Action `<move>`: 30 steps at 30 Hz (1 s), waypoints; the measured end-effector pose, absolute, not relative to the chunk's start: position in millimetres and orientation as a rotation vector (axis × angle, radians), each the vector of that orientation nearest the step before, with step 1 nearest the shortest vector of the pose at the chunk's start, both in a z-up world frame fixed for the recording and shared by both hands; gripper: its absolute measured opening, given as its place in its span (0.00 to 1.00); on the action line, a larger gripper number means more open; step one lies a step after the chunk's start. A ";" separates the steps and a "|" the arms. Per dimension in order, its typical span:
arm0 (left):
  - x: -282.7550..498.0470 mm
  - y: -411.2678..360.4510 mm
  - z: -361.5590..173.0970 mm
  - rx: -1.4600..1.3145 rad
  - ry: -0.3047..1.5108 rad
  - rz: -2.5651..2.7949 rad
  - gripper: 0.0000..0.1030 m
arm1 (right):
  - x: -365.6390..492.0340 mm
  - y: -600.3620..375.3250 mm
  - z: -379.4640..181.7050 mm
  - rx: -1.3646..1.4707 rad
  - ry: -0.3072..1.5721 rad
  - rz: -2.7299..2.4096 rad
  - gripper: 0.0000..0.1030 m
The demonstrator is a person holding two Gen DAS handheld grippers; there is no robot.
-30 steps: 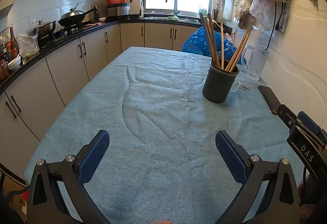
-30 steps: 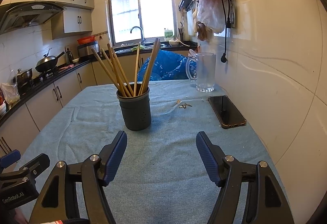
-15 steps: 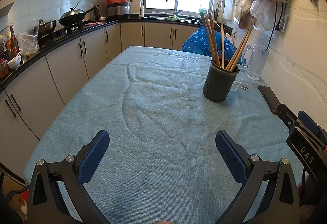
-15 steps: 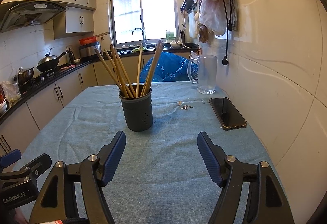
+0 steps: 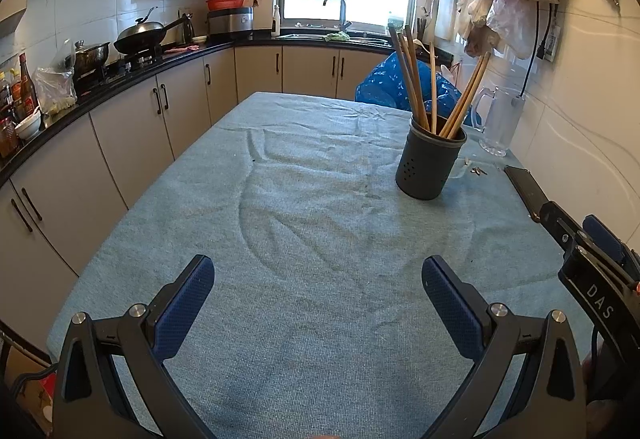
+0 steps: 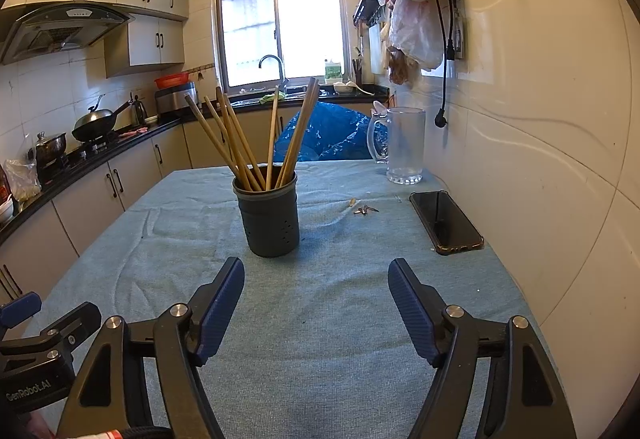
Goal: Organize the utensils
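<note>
A: Status of both tongs?

B: Left tongs (image 5: pixel 318 285) and right tongs (image 6: pixel 316 289): spread wide, holding nothing. The dark grey perforated cylindrical holder (image 6: pixel 270 217) stands upright toward the worktop's far right, wooden chopsticks (image 6: pixel 240 141) fanned inside.

A: Procedure?

B: Probably approach one stick from above; close on its upper shaft only, avoiding neighbours.

A: View differences?

B: The right view shows the whole black smartphone (image 6: pixel 446 221) near the right edge; the left view shows the worktop's (image 5: pixel 280 239) left edge.
</note>
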State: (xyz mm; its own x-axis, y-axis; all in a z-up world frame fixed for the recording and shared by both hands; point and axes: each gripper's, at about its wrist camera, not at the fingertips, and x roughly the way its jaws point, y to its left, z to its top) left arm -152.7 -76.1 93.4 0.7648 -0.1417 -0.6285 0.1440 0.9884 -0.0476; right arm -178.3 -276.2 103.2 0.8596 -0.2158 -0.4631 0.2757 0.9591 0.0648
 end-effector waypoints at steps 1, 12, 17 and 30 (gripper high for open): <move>-152.8 -76.1 93.5 0.003 0.682 -0.155 1.00 | -179.0 -275.5 103.1 0.130 0.469 -0.259 0.77; -152.7 -76.0 93.4 0.003 0.682 -0.155 1.00 | -179.5 -274.0 103.4 0.127 0.469 -0.257 0.78; -152.6 -76.0 93.3 0.002 0.683 -0.155 1.00 | -178.6 -274.8 102.9 0.129 0.471 -0.257 0.78; -153.4 -76.5 92.5 0.003 0.686 -0.156 1.00 | -177.4 -275.8 100.5 0.128 0.474 -0.252 0.79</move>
State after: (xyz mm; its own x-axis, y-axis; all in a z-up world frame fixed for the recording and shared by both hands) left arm -153.4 -76.5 92.5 0.7625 -0.1426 -0.6311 0.1445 0.9883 -0.0488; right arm -177.4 -275.8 100.5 0.8592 -0.2103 -0.4664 0.2694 0.9610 0.0630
